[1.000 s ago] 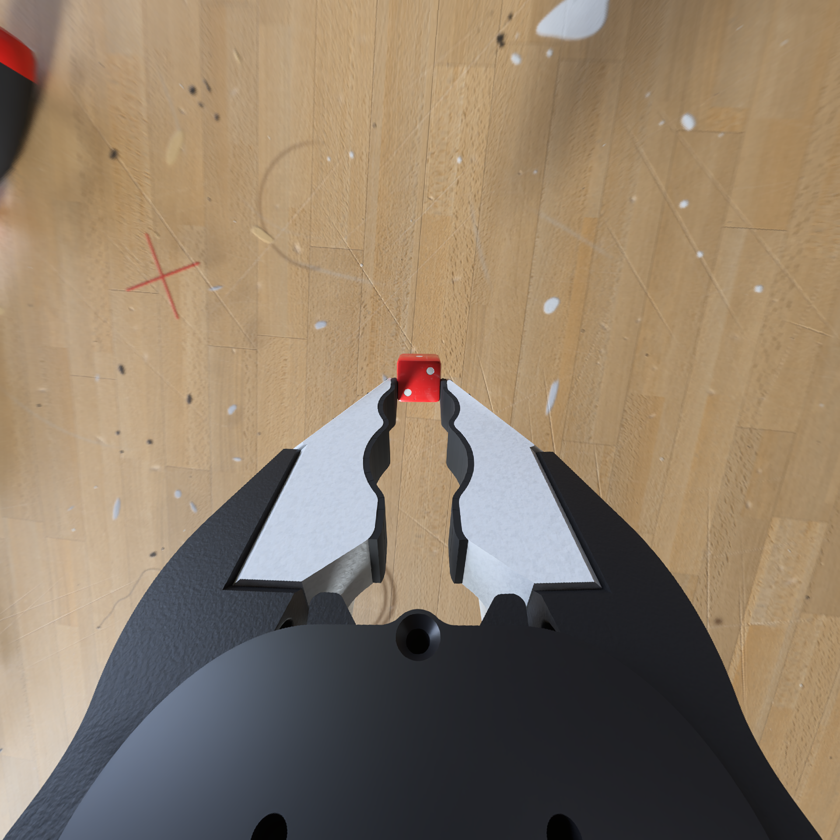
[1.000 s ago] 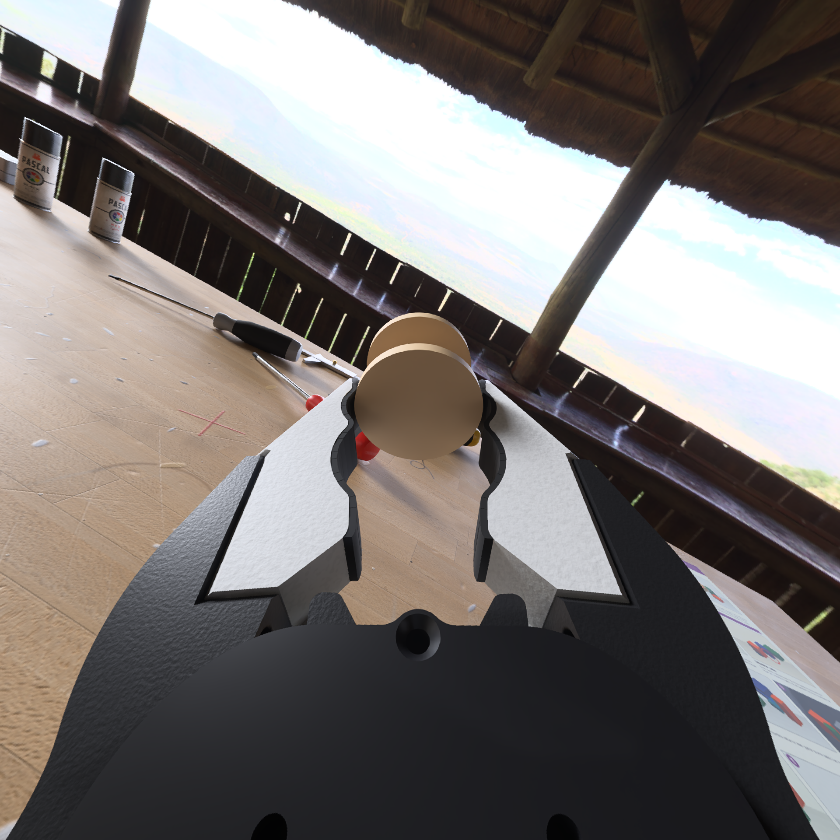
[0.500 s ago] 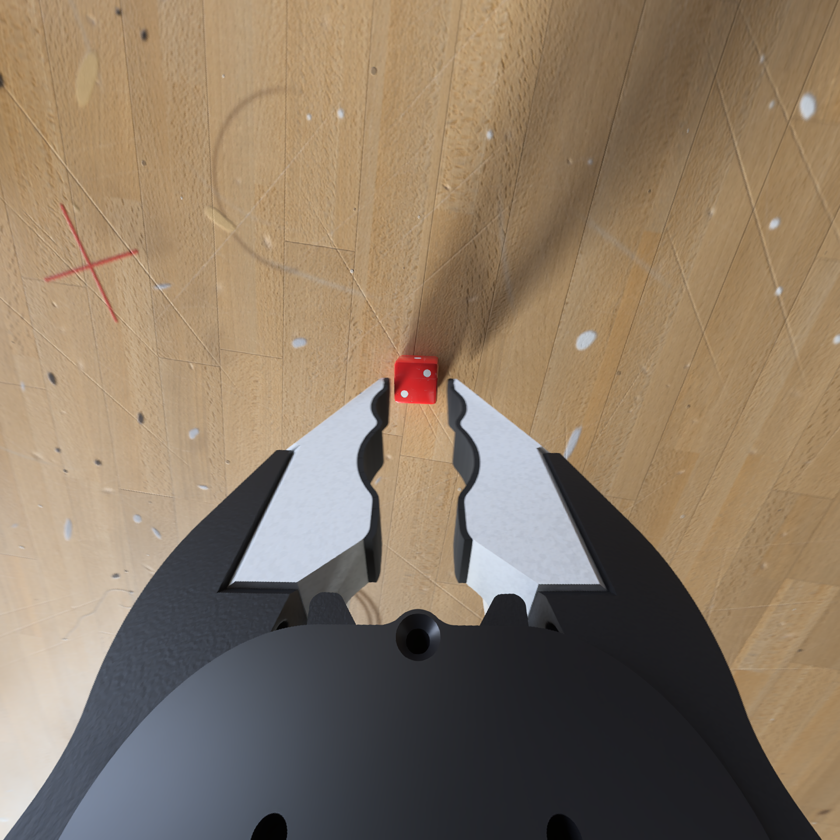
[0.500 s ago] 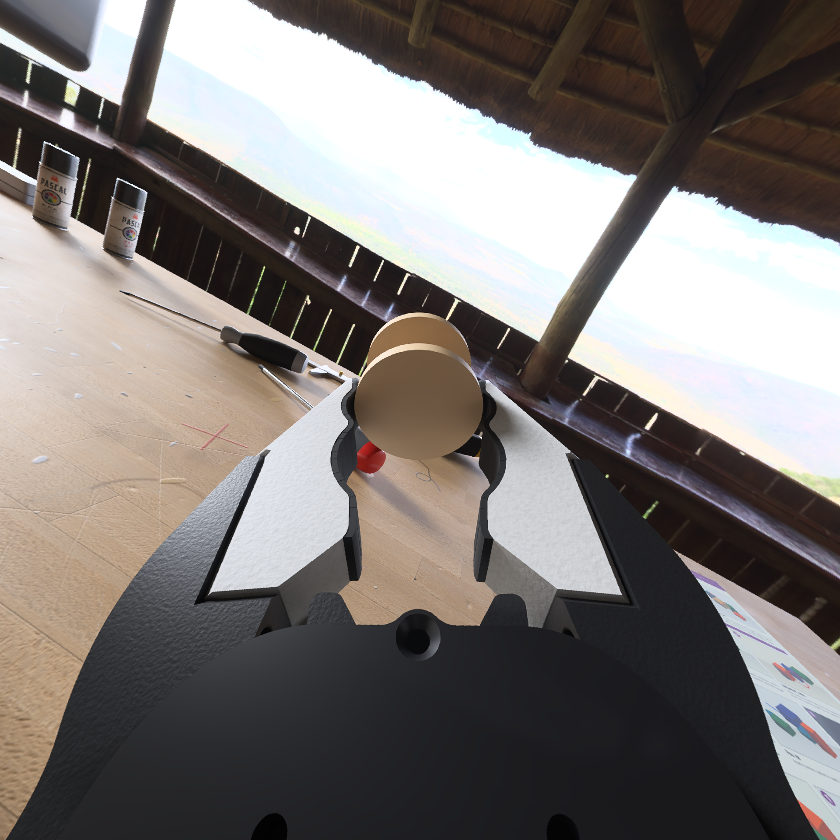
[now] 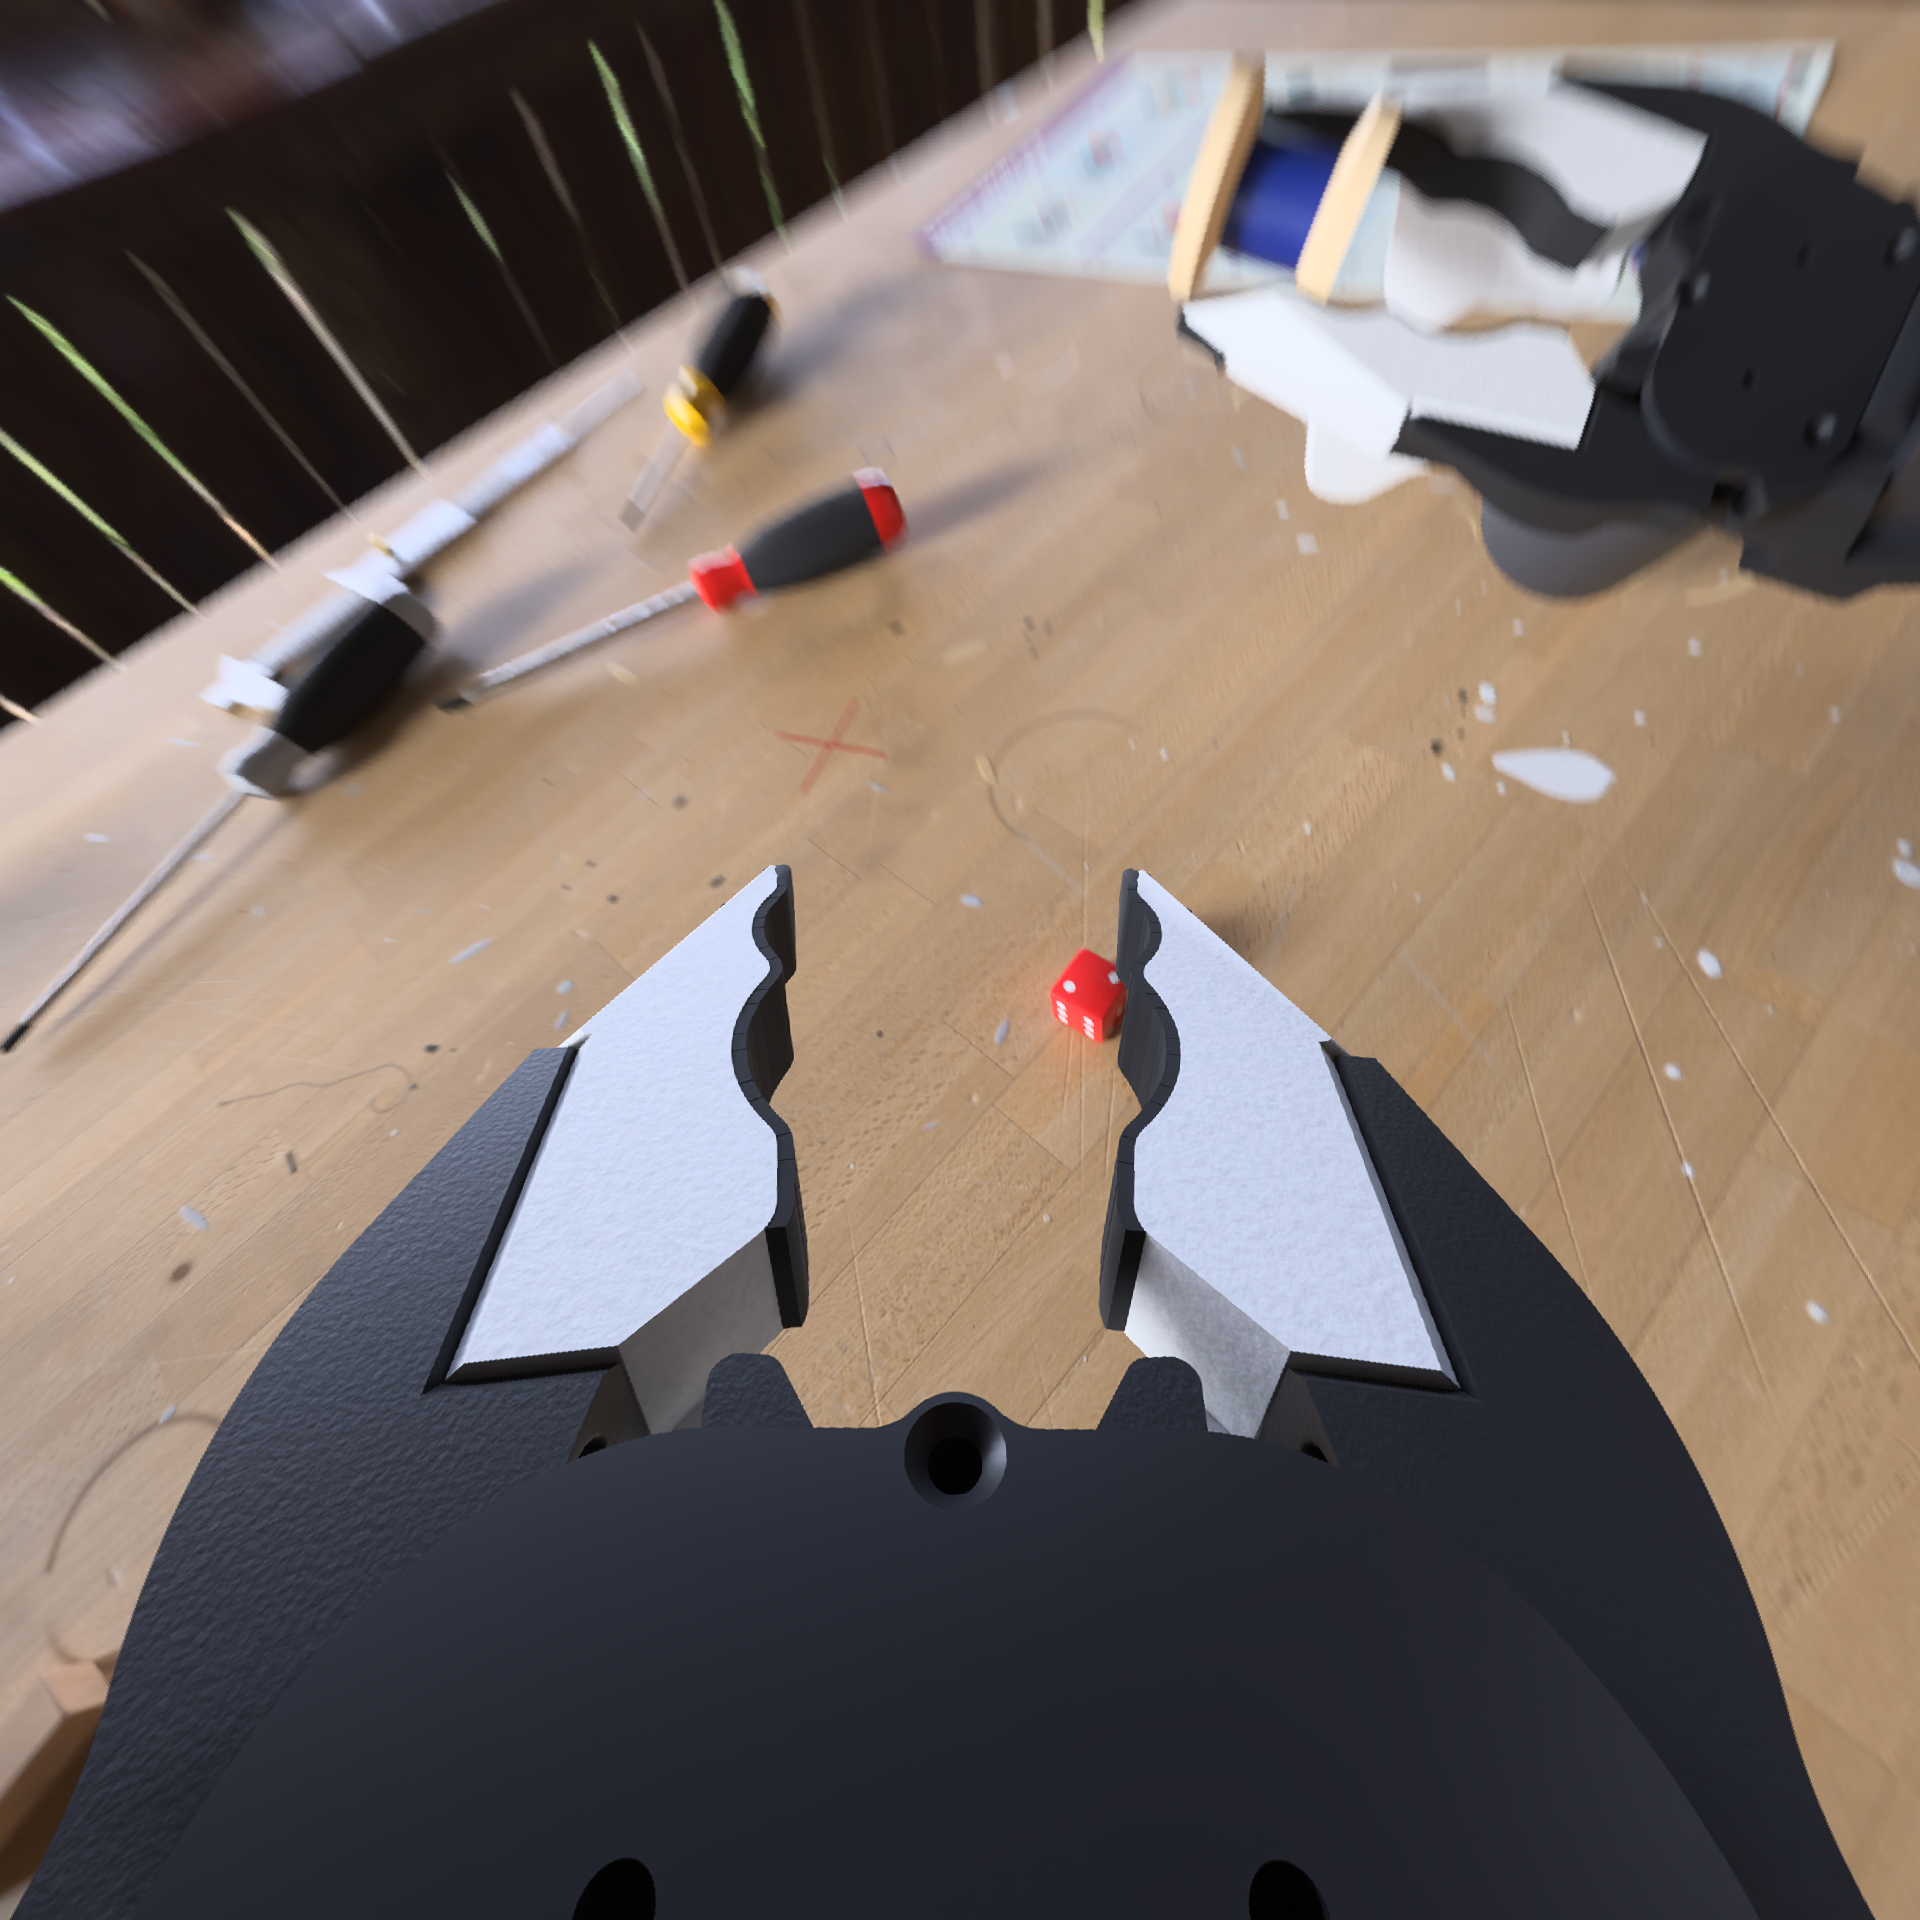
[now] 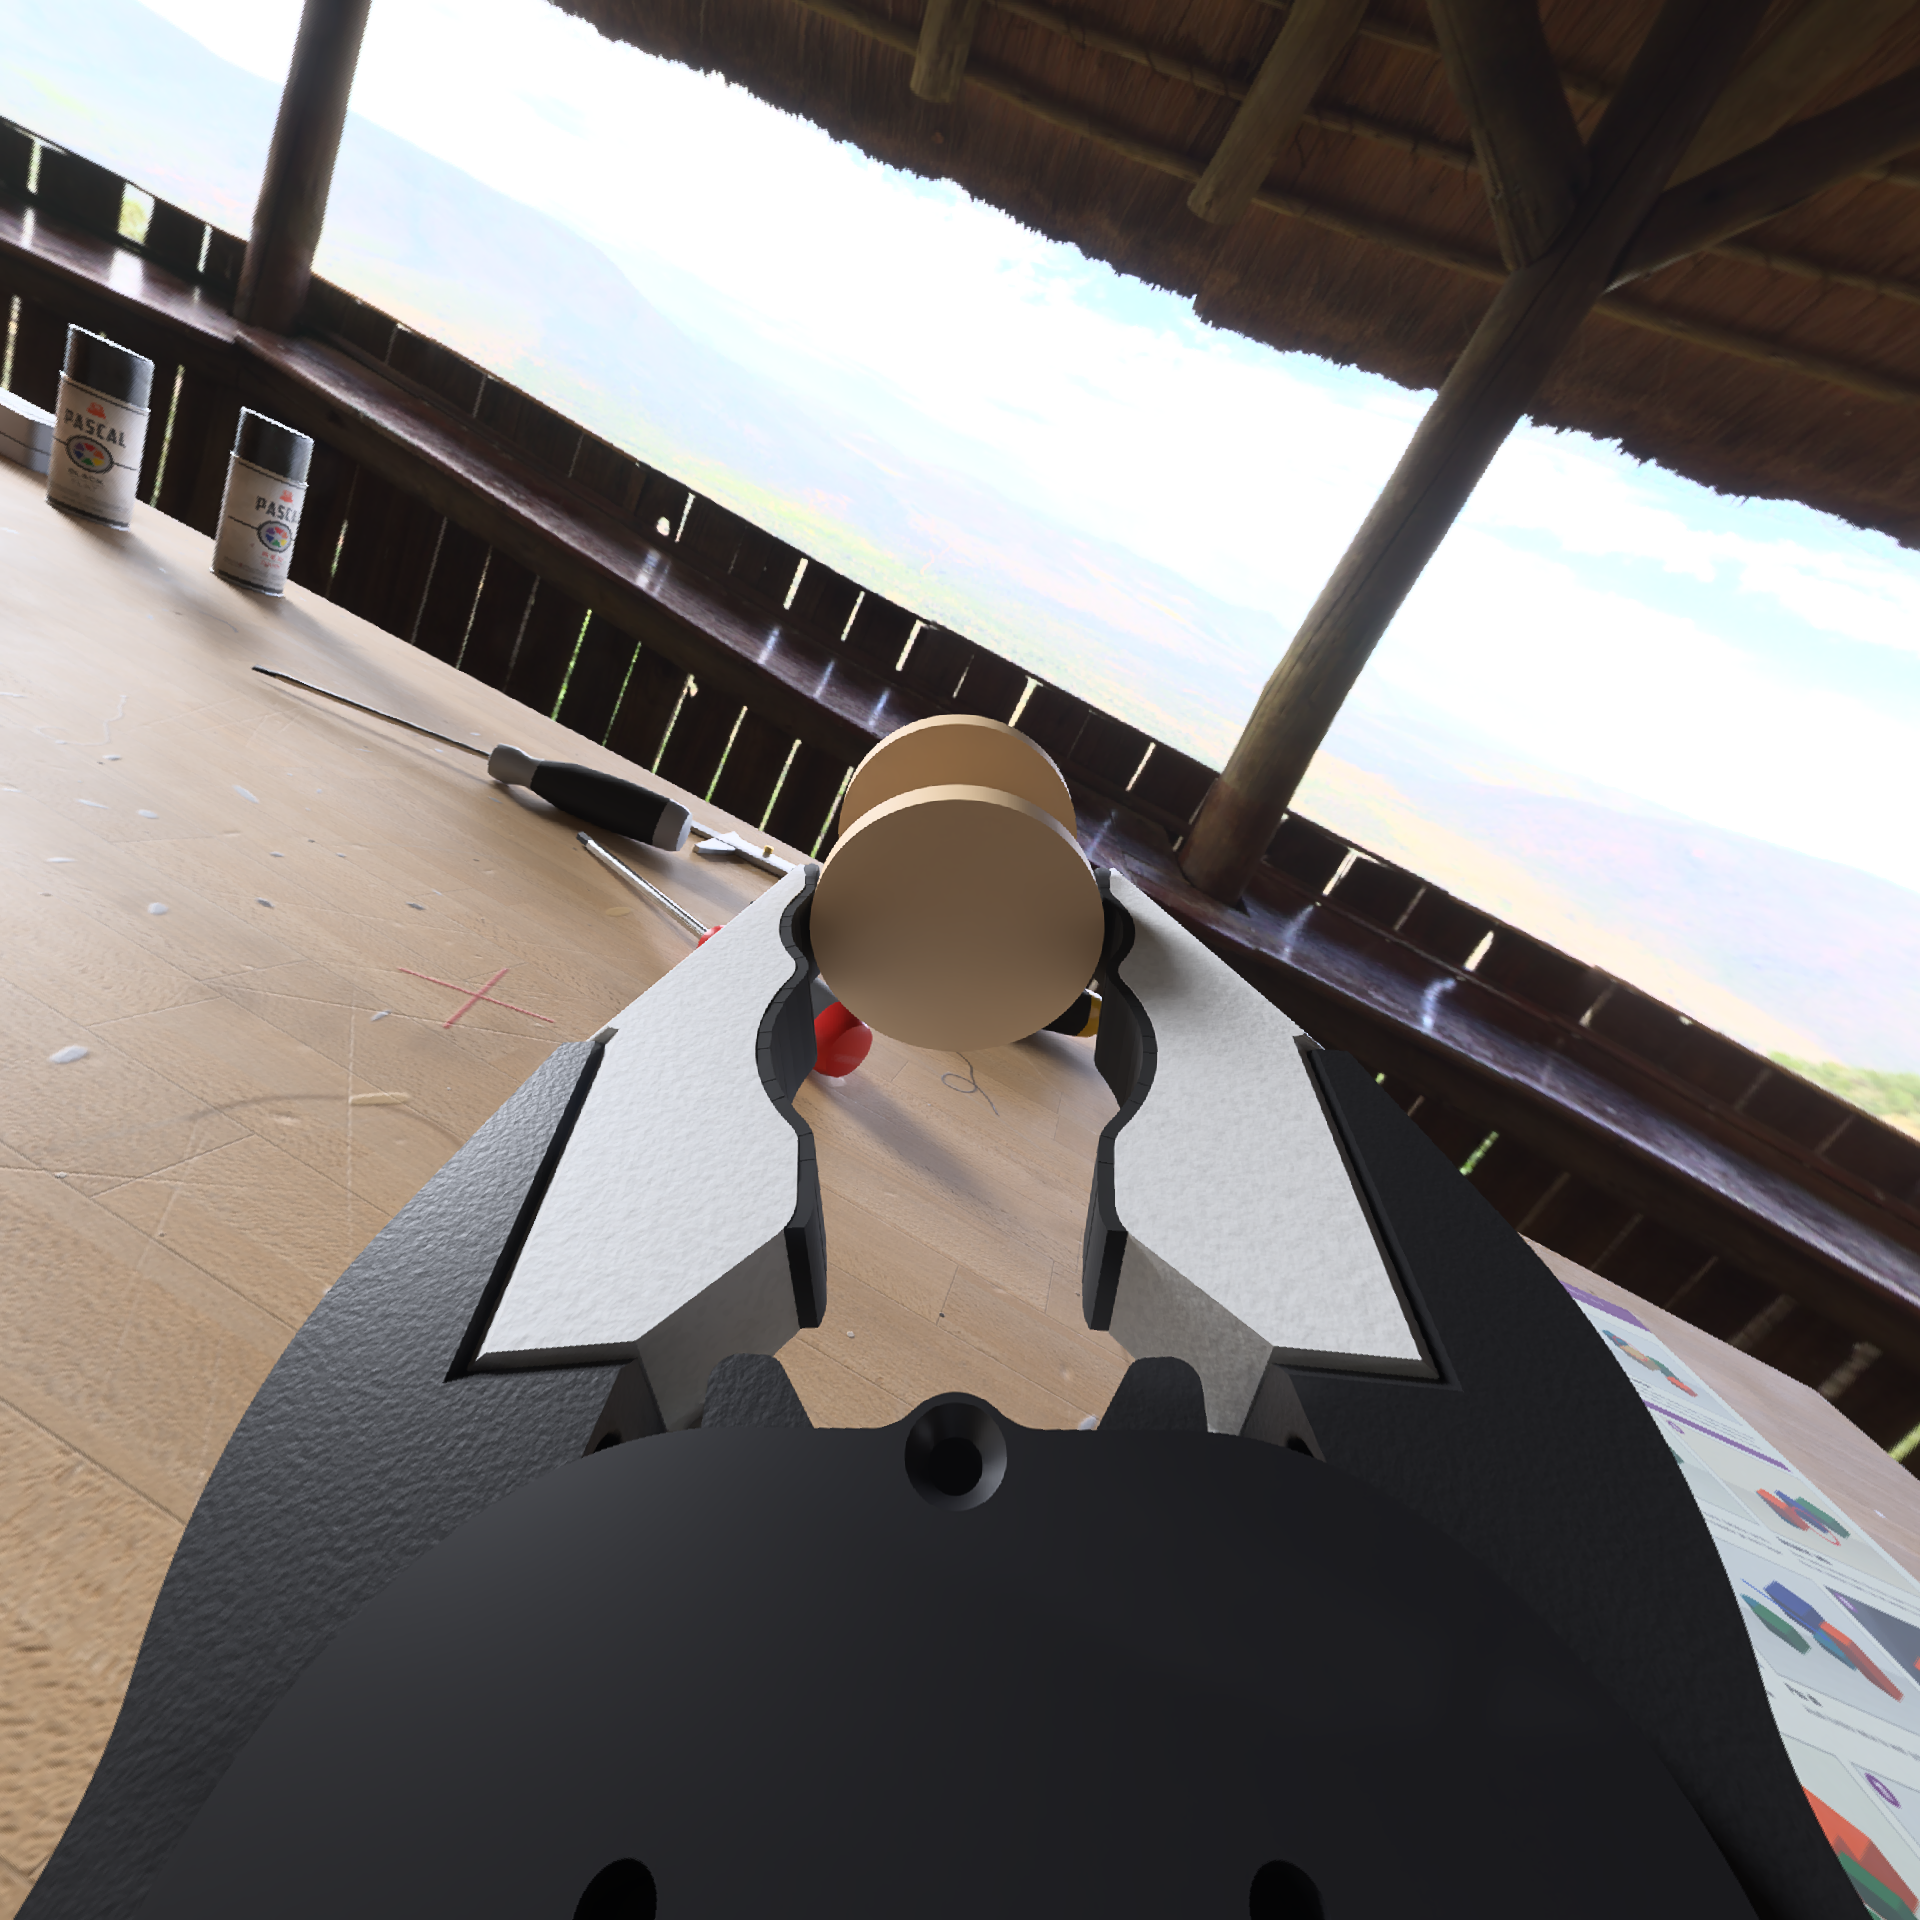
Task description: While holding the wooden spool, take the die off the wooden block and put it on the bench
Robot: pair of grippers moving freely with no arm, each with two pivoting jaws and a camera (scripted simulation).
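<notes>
The small red die (image 5: 1086, 994) lies on the wooden bench (image 5: 1351, 1039), just left of my left gripper's right finger. My left gripper (image 5: 954, 883) is open and empty, raised above the bench. My right gripper (image 6: 954, 883) is shut on the wooden spool (image 6: 956, 925), held off the bench. In the left wrist view the right gripper (image 5: 1455, 343) shows at the top right with the spool (image 5: 1288, 197), which has a blue core. A corner of a wooden block (image 5: 62, 1704) shows at the lower left edge.
Screwdrivers (image 5: 790, 551) and a caliper (image 5: 436, 530) lie at the back of the bench by a dark railing (image 5: 312, 208). Two paint cans (image 6: 99, 426) stand far left. A printed sheet (image 6: 1787, 1579) lies on the right. A red cross mark (image 5: 831, 743) is drawn mid-bench.
My left gripper let go of the die, opened wide, rose and tilted up from the bench. The die stays on the bench. The right gripper still holds the spool and shifted slightly.
</notes>
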